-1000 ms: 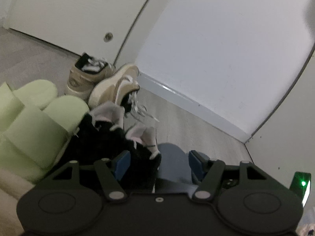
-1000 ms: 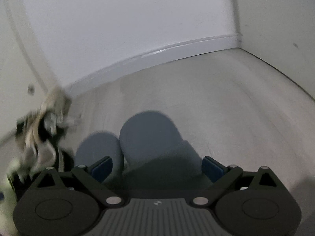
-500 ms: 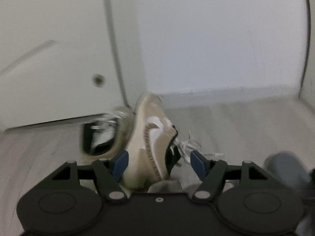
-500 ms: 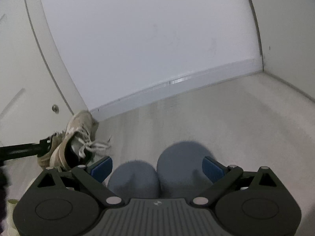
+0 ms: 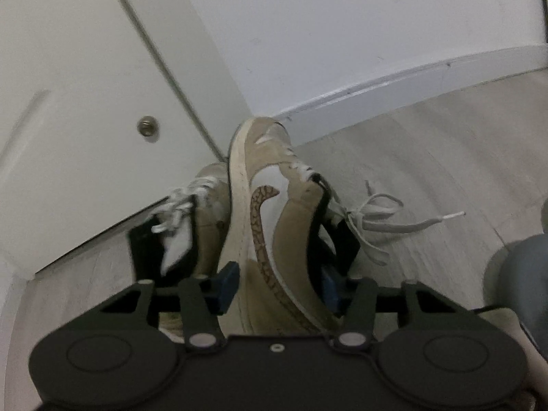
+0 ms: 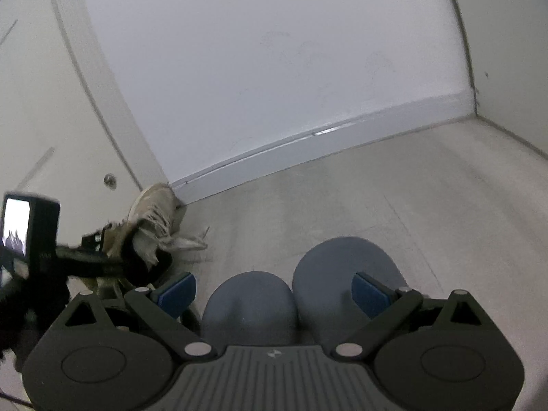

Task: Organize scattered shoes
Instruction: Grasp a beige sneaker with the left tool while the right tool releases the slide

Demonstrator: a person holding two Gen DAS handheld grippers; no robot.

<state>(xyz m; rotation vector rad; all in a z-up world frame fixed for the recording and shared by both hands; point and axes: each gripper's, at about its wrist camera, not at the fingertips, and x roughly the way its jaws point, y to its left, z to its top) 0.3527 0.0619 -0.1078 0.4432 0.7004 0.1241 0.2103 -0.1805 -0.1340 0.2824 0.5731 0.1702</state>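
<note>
Where the pale floor (image 6: 394, 188) meets the white wall (image 6: 274, 51) and door (image 5: 68, 85), a tan sneaker (image 5: 270, 212) lies tipped on its side, toe toward the corner, touching a second tan sneaker (image 5: 205, 212) standing beside it at the door. Two blue-grey slippers (image 6: 298, 294) sit side by side between the spread fingers of the right hand-held gripper (image 6: 274, 291), which grips nothing. Straddling the tipped sneaker's heel, the left hand-held gripper (image 5: 279, 286) has blue pads (image 5: 227, 286) close at both sides; contact cannot be told. Loose white laces (image 5: 387, 219) trail onto the floor.
</note>
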